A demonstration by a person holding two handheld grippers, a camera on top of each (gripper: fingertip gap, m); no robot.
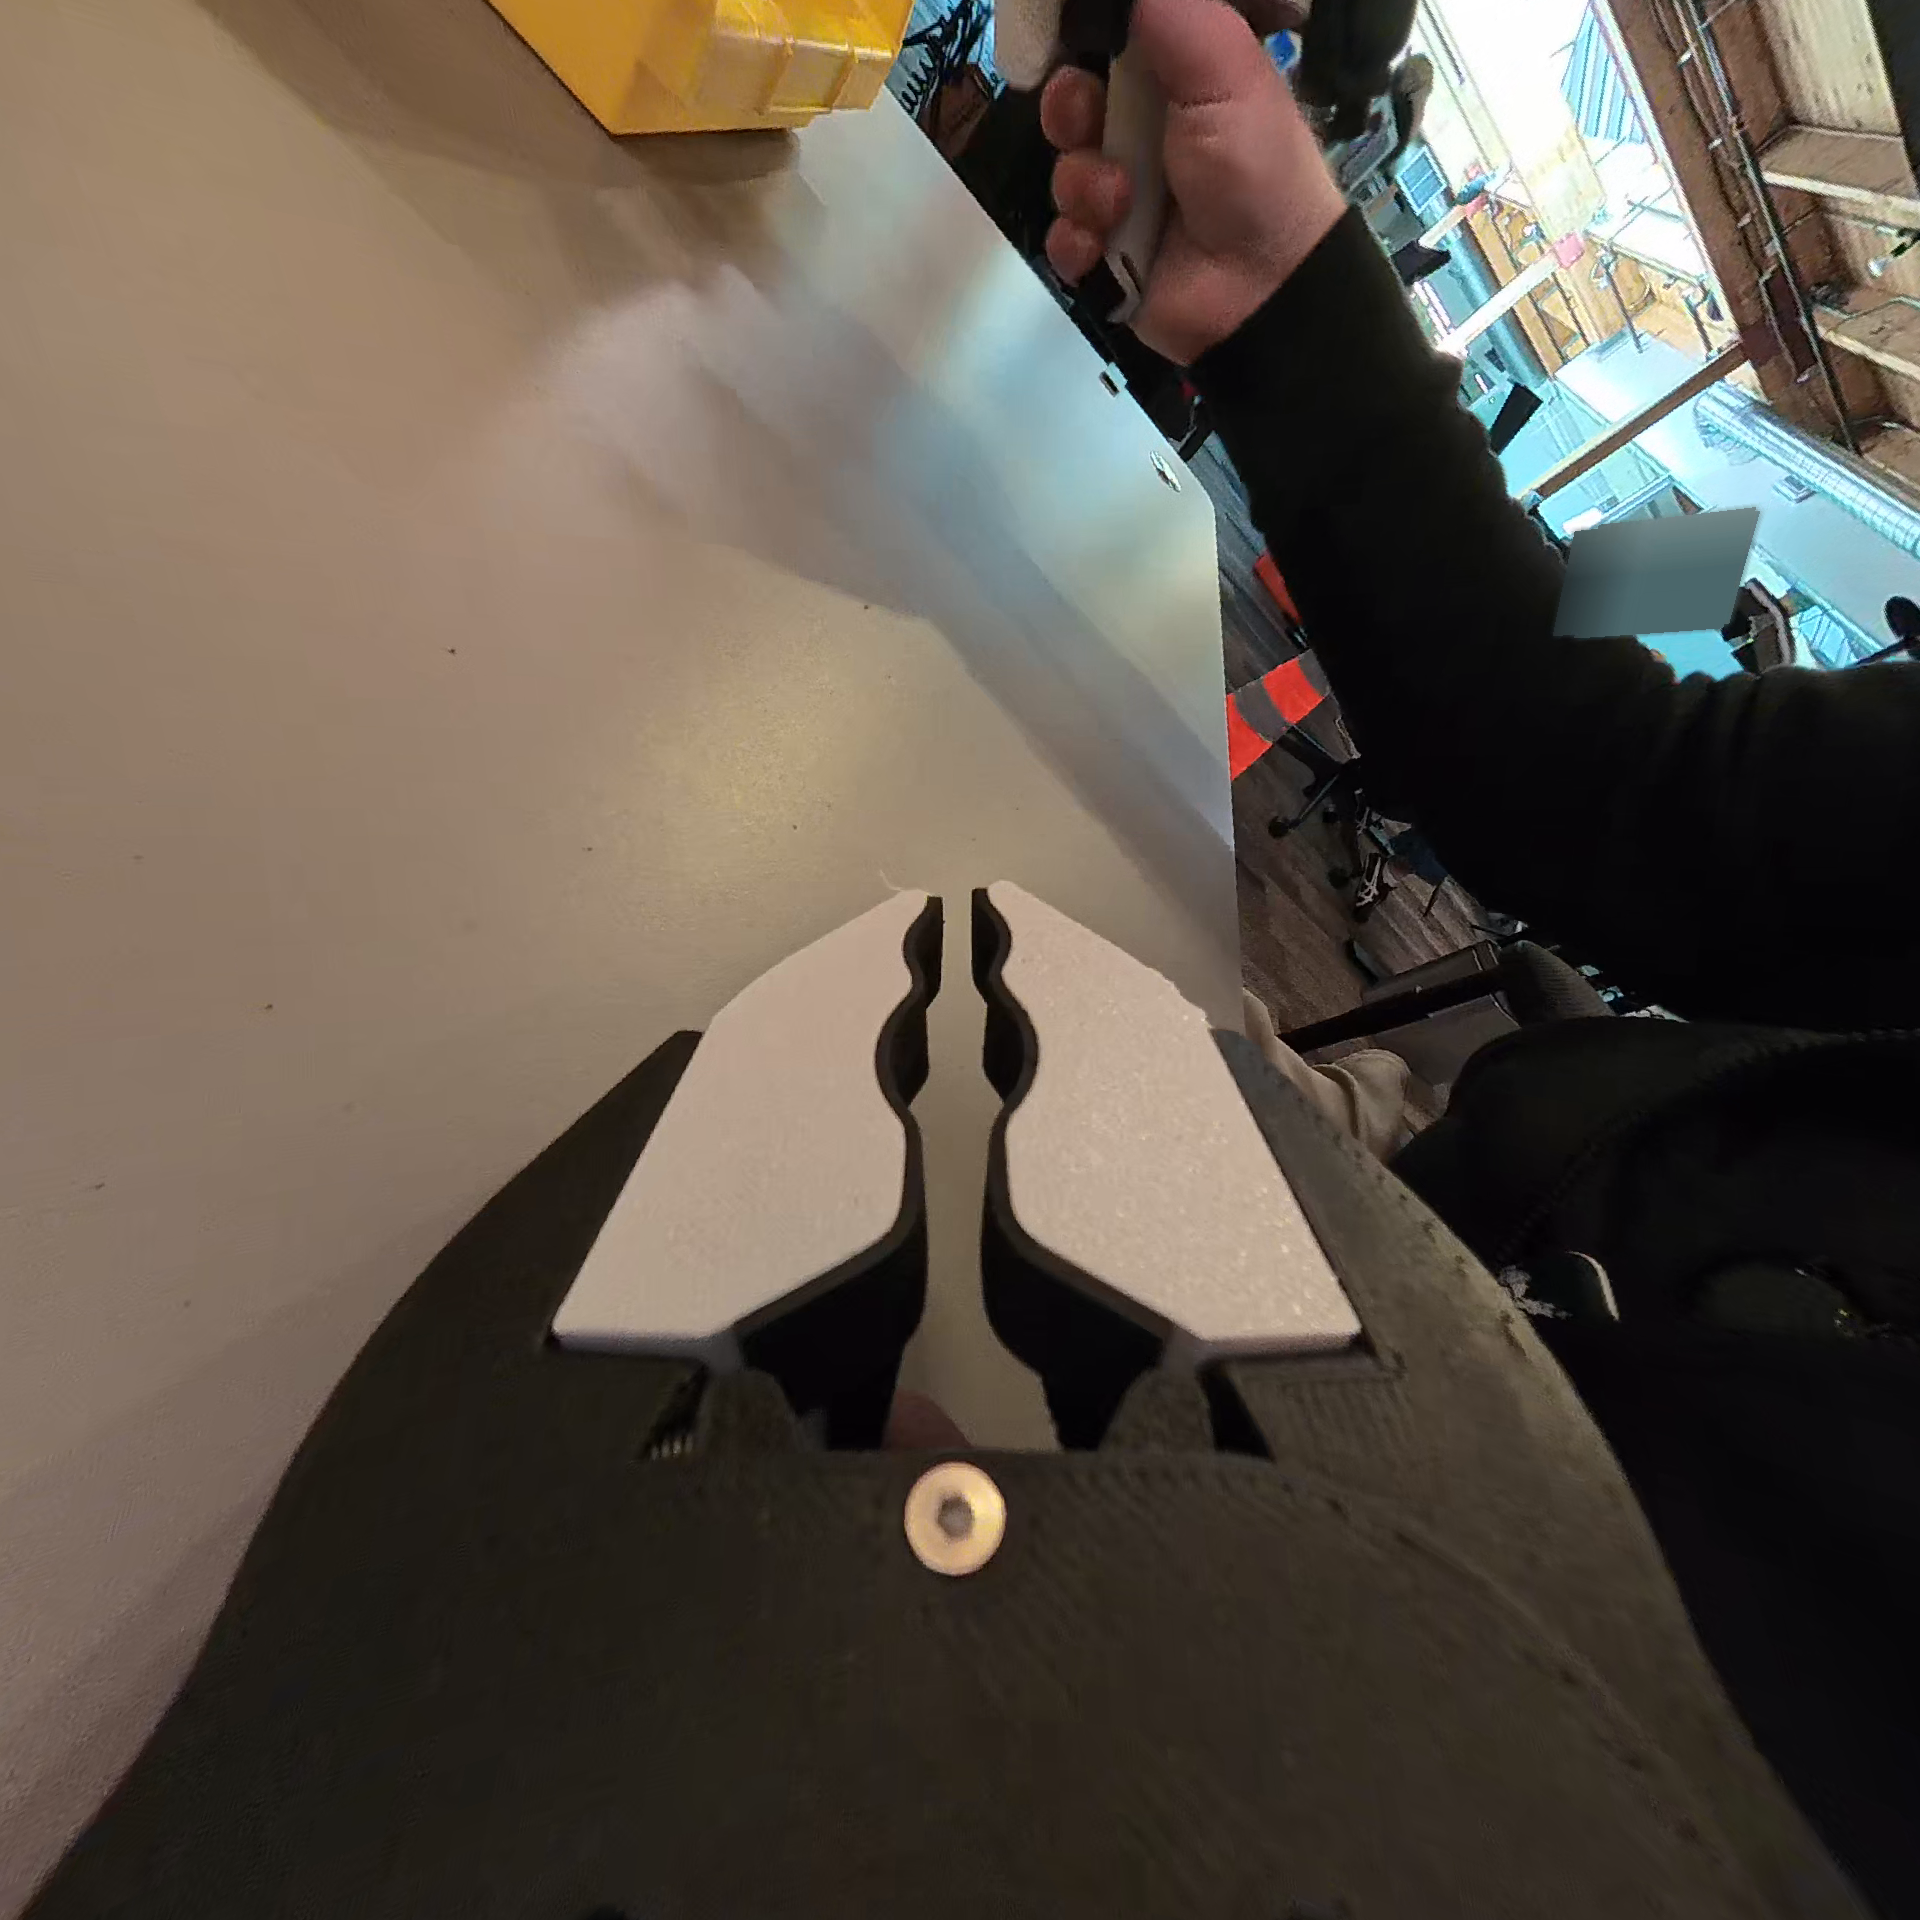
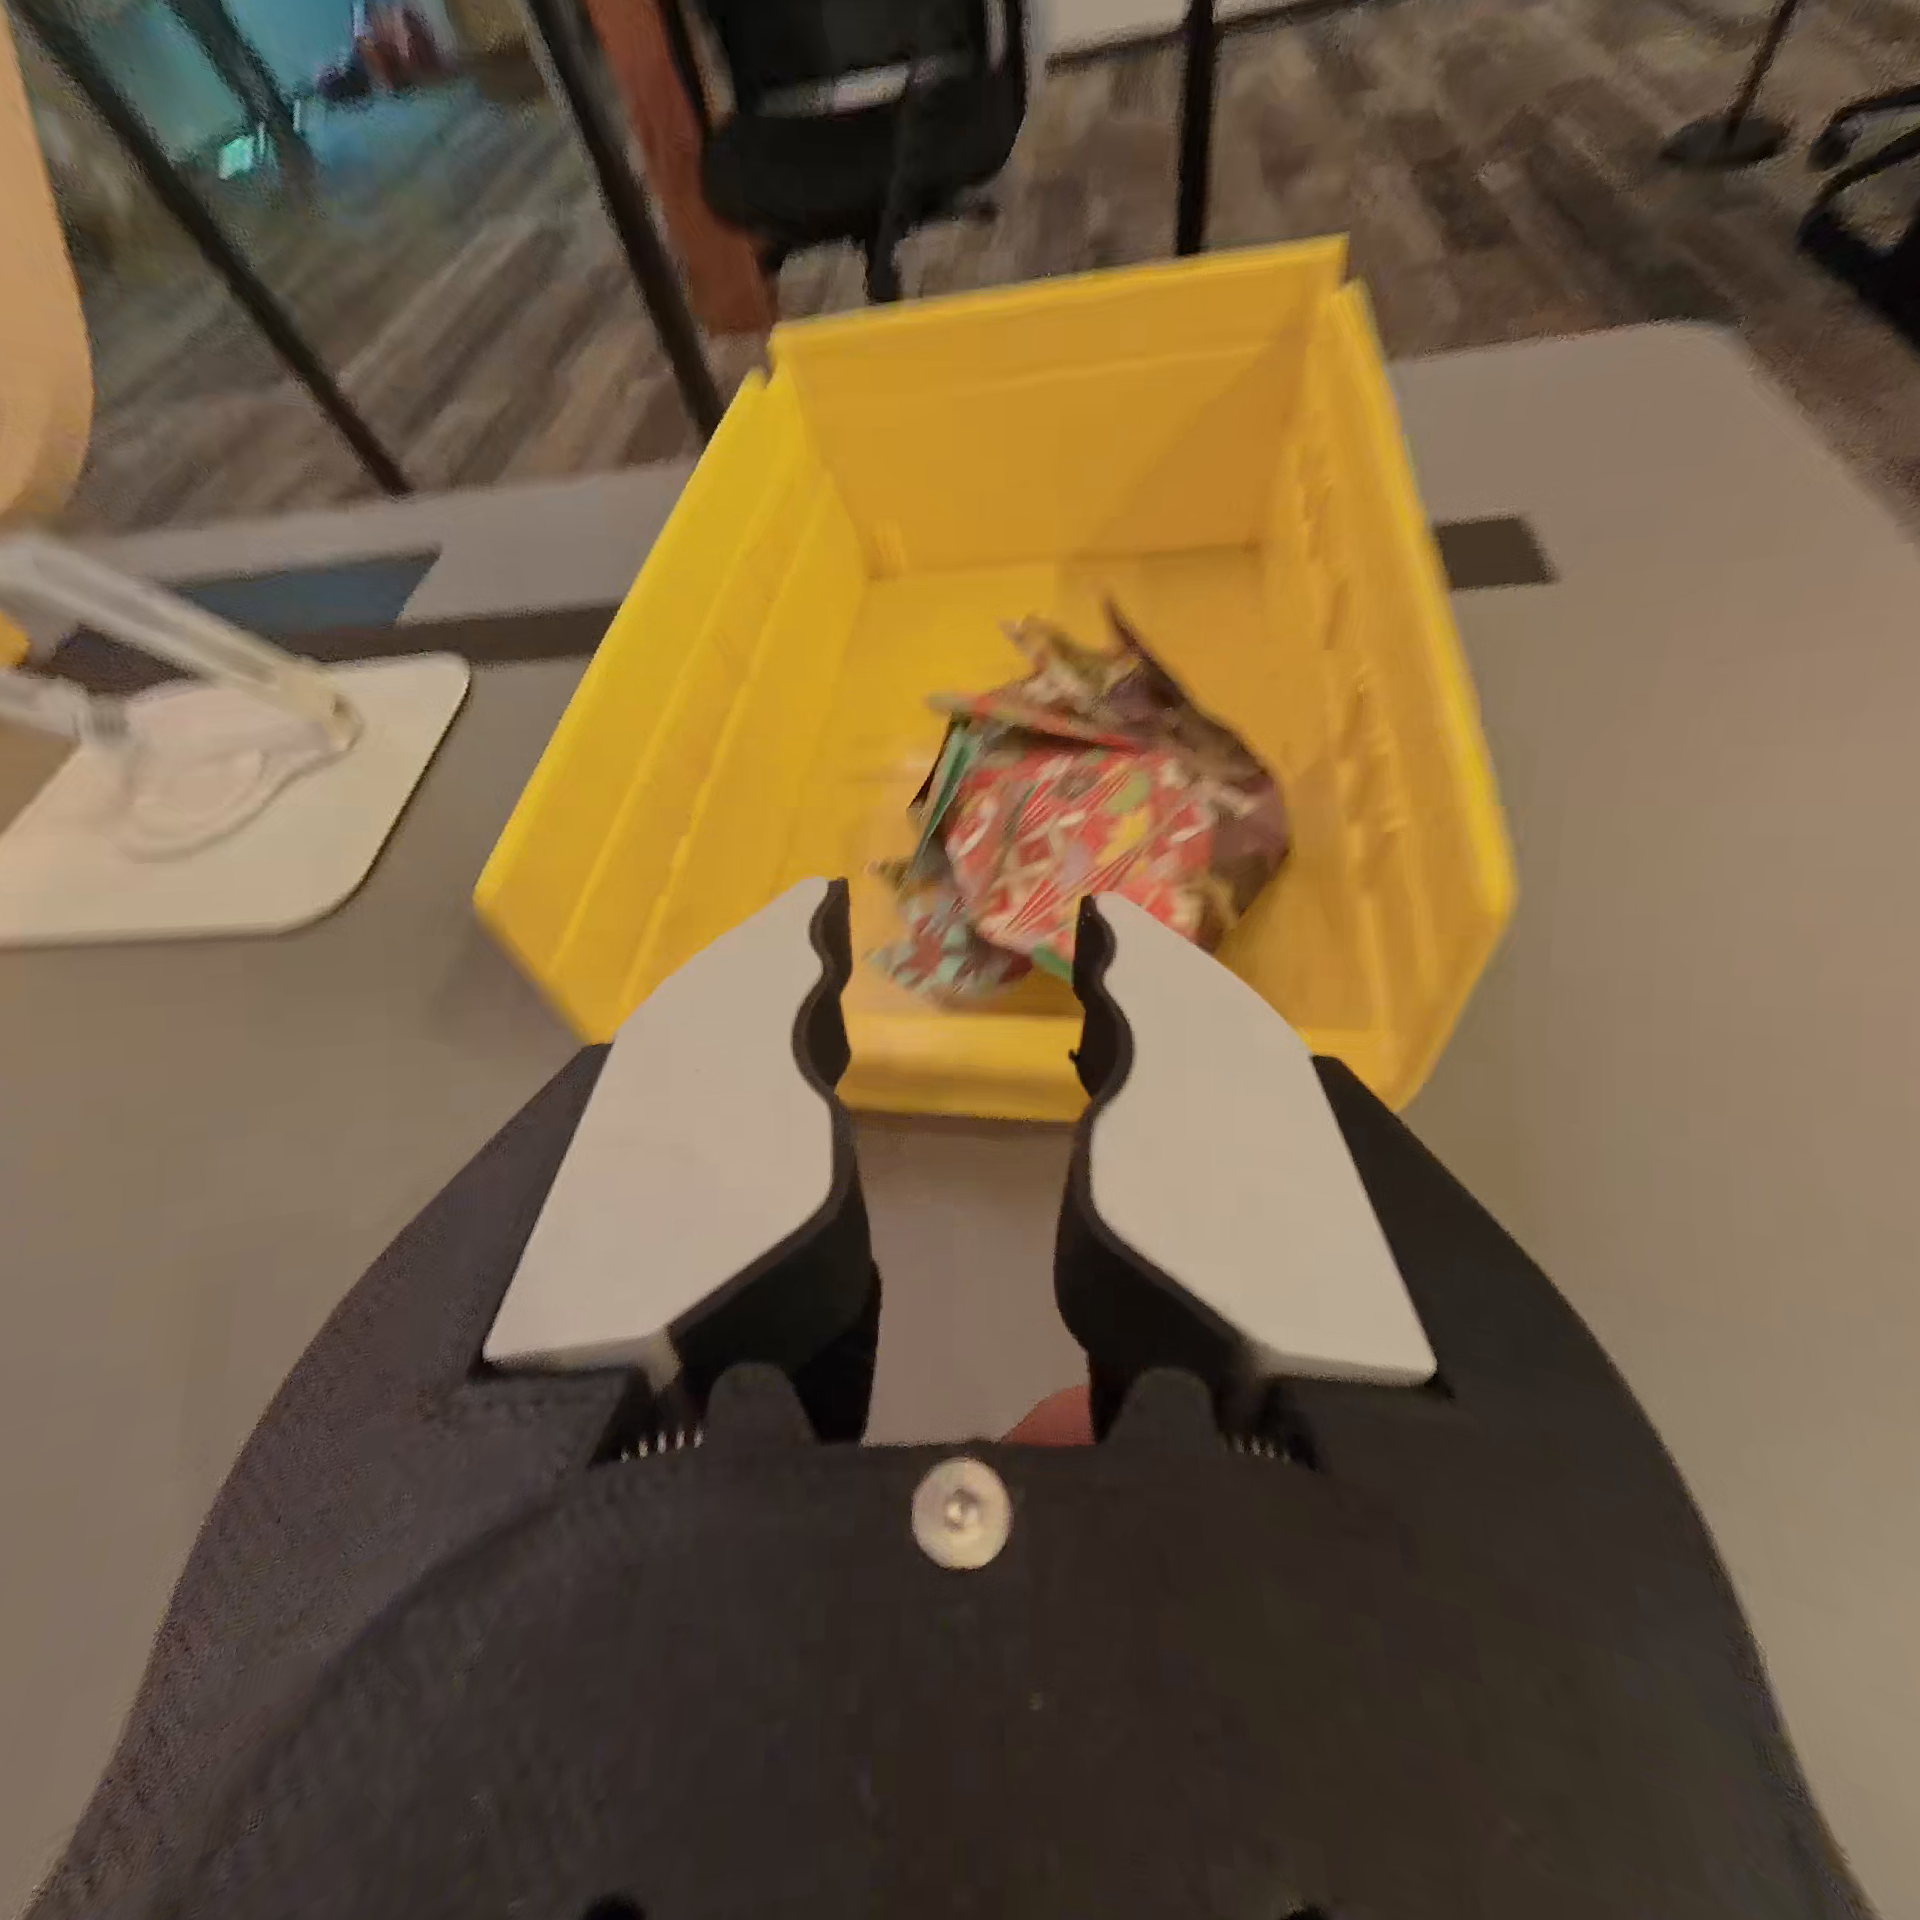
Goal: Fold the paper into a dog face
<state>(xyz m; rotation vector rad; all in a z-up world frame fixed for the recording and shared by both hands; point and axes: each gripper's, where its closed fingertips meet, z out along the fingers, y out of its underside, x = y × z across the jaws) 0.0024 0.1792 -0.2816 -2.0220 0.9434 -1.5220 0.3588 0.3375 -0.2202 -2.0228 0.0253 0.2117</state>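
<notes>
Right gripper [image 2: 961, 914] jaws apart, empty, at bin [image 2: 717, 727] near rim; paper [image 2: 1081, 821] just beyond. Left gripper [image 1: 957, 902] nearly closed, empty, farther off.

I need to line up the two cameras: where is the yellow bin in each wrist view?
Left wrist view: yellow bin at the top edge, only a corner showing.
Right wrist view: bin centre, just beyond the open right gripper, patterned paper inside.
Shared landmark: the grey table.

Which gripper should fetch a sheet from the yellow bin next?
Right. The right gripper is open and faces the patterned paper in the yellow bin. The left gripper, nearly shut, points across bare table, with the bin only at its view's edge.
</notes>
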